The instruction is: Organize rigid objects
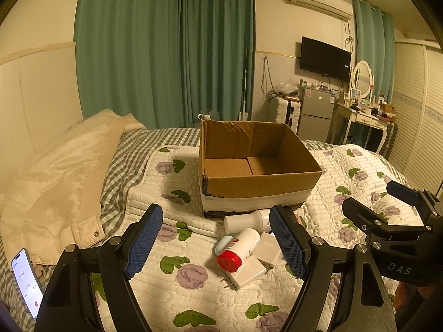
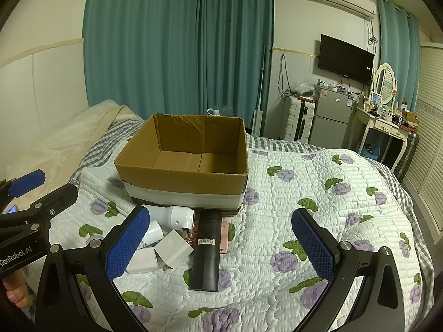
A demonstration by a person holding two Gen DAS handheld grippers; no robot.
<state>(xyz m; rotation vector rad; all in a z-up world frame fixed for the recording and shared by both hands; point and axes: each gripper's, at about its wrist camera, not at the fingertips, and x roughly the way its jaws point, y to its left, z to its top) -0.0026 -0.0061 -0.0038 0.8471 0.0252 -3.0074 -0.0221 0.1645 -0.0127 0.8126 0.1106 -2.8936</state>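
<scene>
An empty open cardboard box (image 1: 260,185) (image 2: 182,179) stands on the flowered quilt. In front of it lies a small pile: a white bottle with a red cap (image 1: 238,250), a white bottle on its side (image 1: 247,220) (image 2: 171,217), white plug adapters (image 1: 249,272) (image 2: 173,251) and a black cylinder (image 2: 207,251). My left gripper (image 1: 217,244) is open and empty, its jaws on either side of the pile. My right gripper (image 2: 220,244) is open and empty, with the black cylinder between its jaws. Each gripper shows at the edge of the other's view.
A phone (image 1: 27,283) lies at the bed's left edge beside a cream duvet (image 1: 63,177). Beyond the bed are teal curtains, a suitcase, a small fridge (image 2: 331,116) and a dressing table (image 2: 387,127).
</scene>
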